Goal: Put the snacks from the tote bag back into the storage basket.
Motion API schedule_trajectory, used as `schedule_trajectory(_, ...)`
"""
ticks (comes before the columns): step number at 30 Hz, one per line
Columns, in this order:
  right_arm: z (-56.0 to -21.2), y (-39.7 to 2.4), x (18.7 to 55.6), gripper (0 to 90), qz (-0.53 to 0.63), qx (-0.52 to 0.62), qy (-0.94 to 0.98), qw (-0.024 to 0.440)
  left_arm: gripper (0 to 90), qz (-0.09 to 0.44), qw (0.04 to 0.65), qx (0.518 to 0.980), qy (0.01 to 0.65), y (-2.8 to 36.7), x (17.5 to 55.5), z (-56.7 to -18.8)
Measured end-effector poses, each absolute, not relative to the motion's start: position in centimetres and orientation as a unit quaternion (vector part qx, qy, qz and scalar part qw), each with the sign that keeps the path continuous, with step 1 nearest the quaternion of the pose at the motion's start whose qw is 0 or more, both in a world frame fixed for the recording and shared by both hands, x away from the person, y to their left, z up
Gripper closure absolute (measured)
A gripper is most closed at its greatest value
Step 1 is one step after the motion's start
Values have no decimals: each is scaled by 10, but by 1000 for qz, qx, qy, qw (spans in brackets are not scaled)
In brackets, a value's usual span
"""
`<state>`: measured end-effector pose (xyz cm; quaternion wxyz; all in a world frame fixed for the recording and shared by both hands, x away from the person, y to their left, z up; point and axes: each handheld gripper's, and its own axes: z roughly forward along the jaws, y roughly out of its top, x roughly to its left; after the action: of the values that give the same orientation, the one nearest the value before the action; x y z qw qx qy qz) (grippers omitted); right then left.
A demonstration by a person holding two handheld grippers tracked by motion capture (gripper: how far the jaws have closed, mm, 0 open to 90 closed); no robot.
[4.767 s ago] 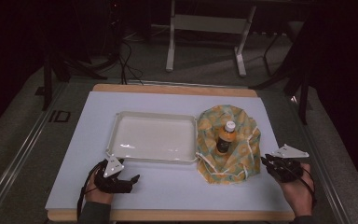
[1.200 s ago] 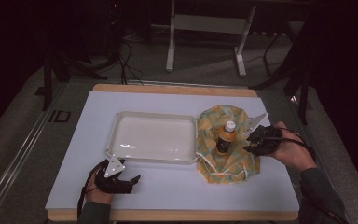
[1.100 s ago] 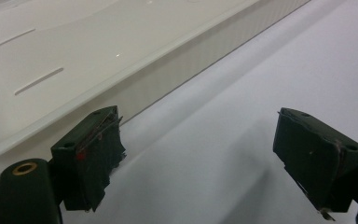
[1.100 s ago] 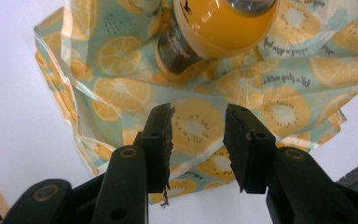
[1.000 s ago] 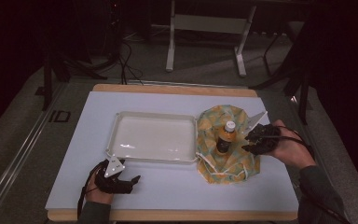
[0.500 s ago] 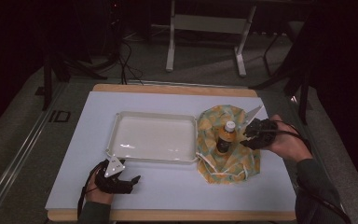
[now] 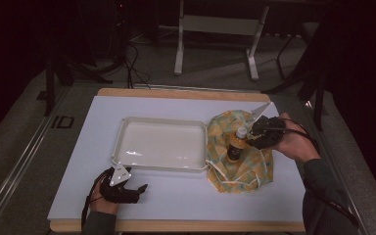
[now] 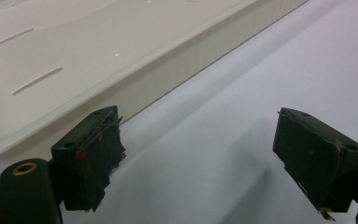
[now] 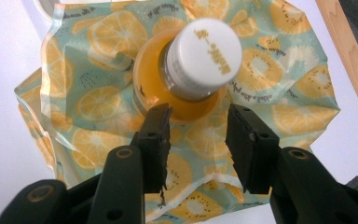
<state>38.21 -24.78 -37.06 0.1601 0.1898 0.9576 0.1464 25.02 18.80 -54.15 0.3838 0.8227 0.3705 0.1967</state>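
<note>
The right tongs (image 7: 255,133) hung over the bottle (image 7: 235,145), pointing down at it, with the jaws part-spread; they had just been opening further. In the right gripper view the right tongs (image 9: 198,123) stood just short of the bottle's (image 9: 186,79) white cap (image 9: 203,56), the pads (image 9: 156,128) clear of cap and neck, nothing pinched between them. Whether a pad brushed the bottle's orange shoulder could not be told. The bottle stood upright on a fruit-patterned cloth (image 7: 240,169) spread on the white tabletop (image 7: 186,196), just beside the right-hand edge of a white tray (image 7: 127,127). The left tongs (image 7: 139,187) rested low on the tabletop near the tray's front left corner, well apart from the bottle. In the left gripper view the left tongs (image 8: 198,154) were spread wide, bare tabletop (image 8: 223,140) between the pads (image 8: 317,156), the tray wall (image 8: 177,60) just beyond, untouched.
</note>
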Motion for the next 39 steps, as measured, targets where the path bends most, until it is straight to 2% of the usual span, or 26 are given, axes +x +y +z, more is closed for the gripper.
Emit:
schedule_trajectory(25, -365, -216, 399, 517, 111, 183, 964, 157, 156, 196, 383, 823, 370, 188, 250, -541)
schedule_trajectory(39, -362, -206, 415, 526, 82, 173, 975, 110, 157, 195, 384, 824, 369, 188, 251, -542)
